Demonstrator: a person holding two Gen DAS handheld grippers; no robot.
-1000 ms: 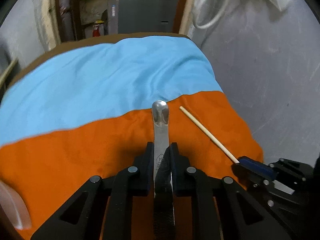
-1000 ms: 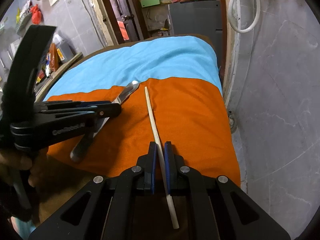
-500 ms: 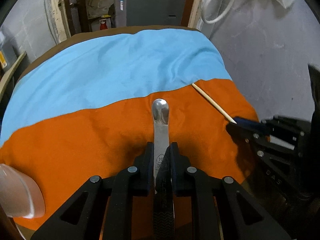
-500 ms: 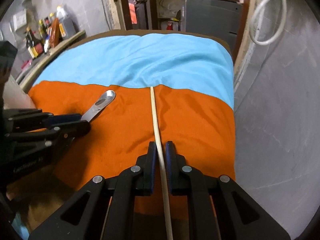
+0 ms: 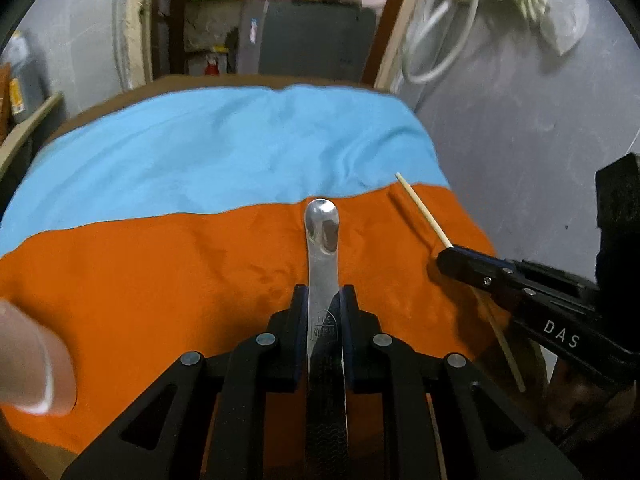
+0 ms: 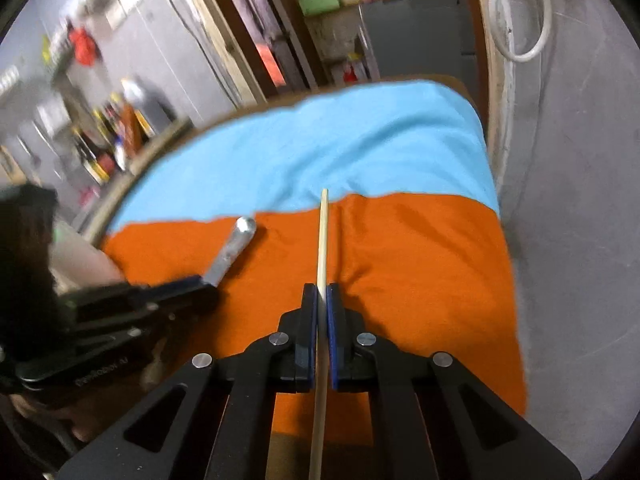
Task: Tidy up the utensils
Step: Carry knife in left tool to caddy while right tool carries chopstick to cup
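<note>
Metal utensil clamped at mid-handle in left gripper, jaws narrow, rounded end forward over orange cloth. Chopstick pinched in right gripper, jaws nearly closed. Versus 0.5 s ago: both grips unchanged; the right gripper sits lower in the left view.

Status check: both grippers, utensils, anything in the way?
Left gripper shut on metal utensil. Right gripper shut on wooden chopstick. Both over orange cloth. Pale container at far left.

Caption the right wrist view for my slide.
Right hand-held gripper clamps a wooden chopstick above the orange-and-blue cloth; left hand-held gripper holds a metal utensil.
</note>
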